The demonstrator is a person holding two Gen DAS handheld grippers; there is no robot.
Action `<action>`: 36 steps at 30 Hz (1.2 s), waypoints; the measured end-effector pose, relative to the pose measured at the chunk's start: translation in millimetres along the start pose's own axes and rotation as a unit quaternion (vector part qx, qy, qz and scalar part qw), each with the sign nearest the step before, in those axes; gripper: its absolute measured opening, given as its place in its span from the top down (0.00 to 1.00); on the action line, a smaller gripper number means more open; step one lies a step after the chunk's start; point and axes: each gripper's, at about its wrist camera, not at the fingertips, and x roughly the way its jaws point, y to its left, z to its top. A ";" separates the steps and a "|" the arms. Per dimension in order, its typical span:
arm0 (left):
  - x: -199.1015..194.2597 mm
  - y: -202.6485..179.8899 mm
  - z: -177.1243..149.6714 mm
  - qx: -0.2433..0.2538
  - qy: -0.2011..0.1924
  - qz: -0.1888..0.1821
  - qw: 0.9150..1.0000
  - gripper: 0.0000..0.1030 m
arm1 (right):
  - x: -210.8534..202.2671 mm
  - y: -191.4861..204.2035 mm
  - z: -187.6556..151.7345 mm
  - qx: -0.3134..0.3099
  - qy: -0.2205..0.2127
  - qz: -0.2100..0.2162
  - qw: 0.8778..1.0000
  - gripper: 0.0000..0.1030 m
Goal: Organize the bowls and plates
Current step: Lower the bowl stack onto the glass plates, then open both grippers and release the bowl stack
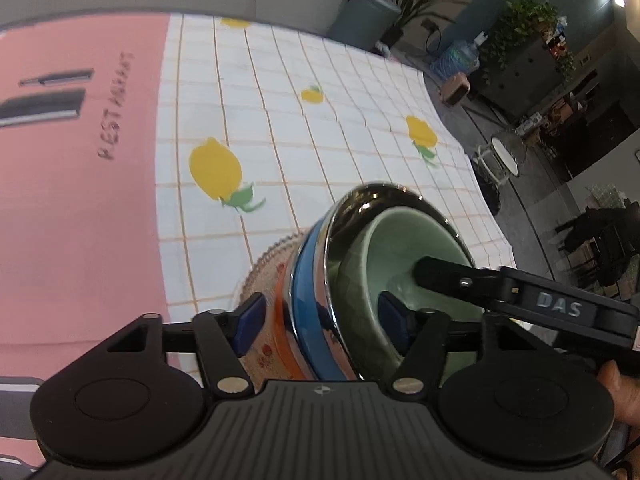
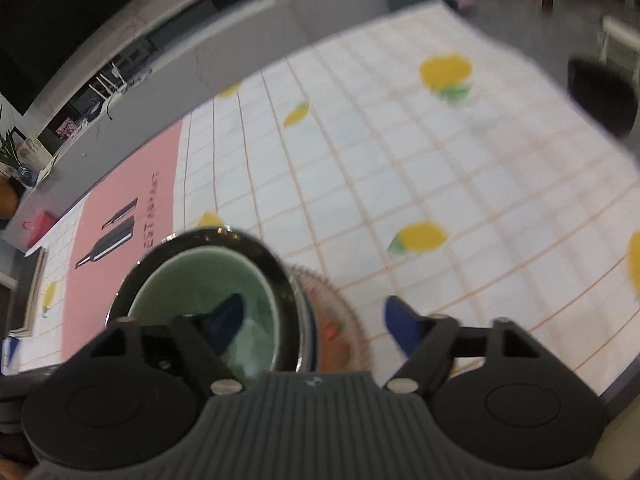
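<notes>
- Left gripper [image 1: 324,320], lower centre: fingers wide, straddling the stacked bowls' near wall, not pressing.
- Right gripper [image 2: 316,320]: fingers wide; one inside green bowl [image 2: 200,284].
- Stack sits on patterned plate [image 1: 264,264].

Lemon-print checked tablecloth [image 1: 320,120], pink placemat [image 1: 80,200], potted plants [image 1: 524,20] beyond.

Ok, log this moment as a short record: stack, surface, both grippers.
stack: green bowl nested in steel bowl, over a blue-banded dish and a patterned plate
surface: lemon-print tablecloth beside a pink mat
left gripper: open, fingers either side of the stack's wall
right gripper: open, one finger inside the green bowl
</notes>
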 end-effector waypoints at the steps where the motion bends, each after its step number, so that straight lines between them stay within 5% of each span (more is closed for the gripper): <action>1: -4.2 -0.6 -0.2 0.002 -0.009 0.004 1.000 0.18 | -3.8 -1.5 -0.4 0.001 -0.008 0.004 1.000 0.22; 10: -50.1 -16.2 -9.6 0.046 -0.082 0.035 0.995 0.14 | -37.5 10.8 -13.5 -0.049 -0.086 -0.021 0.995 0.22; 17: -72.4 -33.0 -41.4 0.096 -0.114 0.107 0.983 0.14 | -59.0 24.1 -41.6 -0.085 -0.123 -0.051 0.987 0.20; 22: -71.6 -33.8 -55.7 0.087 -0.090 0.156 0.980 0.14 | -68.5 27.0 -62.3 -0.085 -0.125 -0.057 0.987 0.18; 36: -72.4 -34.3 -66.6 0.089 -0.086 0.150 0.981 0.13 | -75.2 38.2 -92.8 -0.099 -0.122 -0.065 0.985 0.15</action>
